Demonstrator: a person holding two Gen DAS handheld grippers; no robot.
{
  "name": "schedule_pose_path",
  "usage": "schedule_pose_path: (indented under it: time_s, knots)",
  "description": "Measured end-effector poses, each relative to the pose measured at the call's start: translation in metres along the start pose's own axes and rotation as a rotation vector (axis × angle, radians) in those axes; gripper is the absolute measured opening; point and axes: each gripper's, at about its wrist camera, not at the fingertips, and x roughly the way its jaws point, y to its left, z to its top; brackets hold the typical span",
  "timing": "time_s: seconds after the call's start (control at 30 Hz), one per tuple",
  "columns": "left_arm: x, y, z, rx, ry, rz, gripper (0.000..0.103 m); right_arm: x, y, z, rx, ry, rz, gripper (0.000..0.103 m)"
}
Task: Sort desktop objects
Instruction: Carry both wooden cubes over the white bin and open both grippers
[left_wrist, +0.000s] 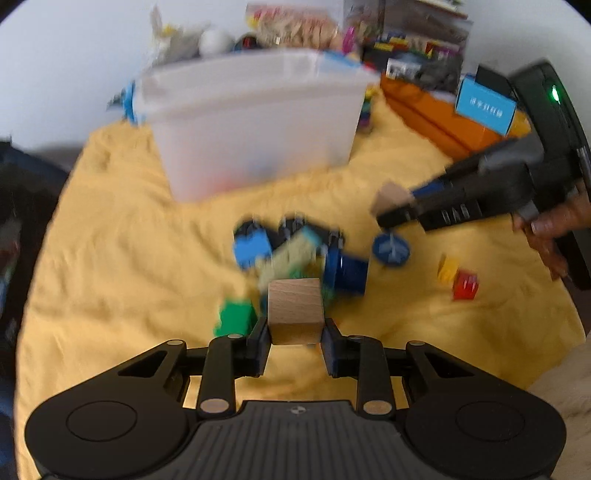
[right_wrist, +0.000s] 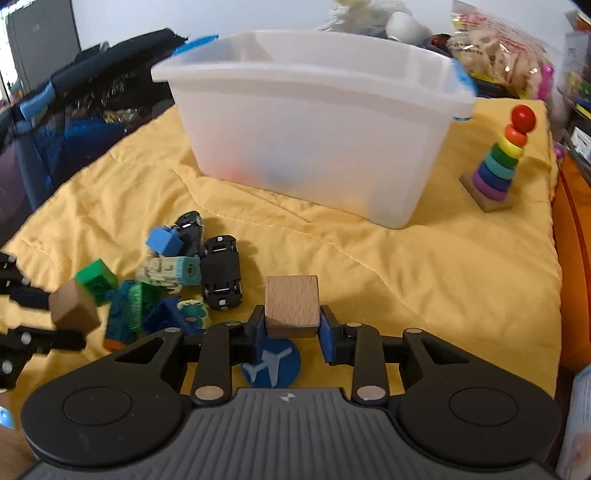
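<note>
A light wooden cube (left_wrist: 294, 310) sits between the pads of my left gripper (left_wrist: 294, 334), which is shut on it above the toy pile (left_wrist: 291, 254). My right gripper (right_wrist: 292, 328) is shut on a second wooden cube (right_wrist: 291, 302), above a blue disc with a white plane (right_wrist: 271, 363). In the left wrist view that right gripper (left_wrist: 388, 212) comes in from the right, held by a hand. The right wrist view shows the left gripper's cube (right_wrist: 72, 308) at the left edge. A white translucent bin (right_wrist: 314, 129) stands behind the pile on the yellow cloth (right_wrist: 424, 266).
The pile holds black toy cars (right_wrist: 221, 273), a light blue brick (right_wrist: 164, 240), a green brick (right_wrist: 96, 277) and other small toys. A yellow brick (left_wrist: 448, 268) and a red brick (left_wrist: 466, 284) lie apart. A rainbow ring stacker (right_wrist: 498, 162) stands right of the bin. Clutter lines the back.
</note>
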Motion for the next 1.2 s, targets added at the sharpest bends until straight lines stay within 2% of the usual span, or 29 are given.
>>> schedule_pose_path:
  time_s: [0.13,0.27,0.47,0.73,0.9,1.2]
  knots:
    - [-0.015,0.001,0.027,-0.001,-0.072,0.008,0.032,-0.021,0.001,0.003,0.006,-0.03,0.004,0.032]
    - [-0.024,0.004,0.063,0.025,-0.15,0.015,0.033,-0.05,0.002,0.018,0.0,-0.131,-0.019,0.032]
    - [-0.027,0.014,0.126,0.063,-0.239,0.089,0.033,-0.071,0.001,0.065,-0.002,-0.231,-0.052,0.033]
    - [-0.014,0.028,0.193,0.05,-0.328,0.156,0.033,-0.065,0.0,0.124,-0.025,-0.322,-0.065,0.033]
    - [0.029,0.037,0.218,0.062,-0.279,0.181,0.032,-0.04,-0.01,0.153,-0.021,-0.306,-0.09,0.033]
    - [0.096,0.056,0.214,0.017,-0.147,0.172,0.033,0.017,-0.034,0.163,0.037,-0.215,-0.163,0.033]
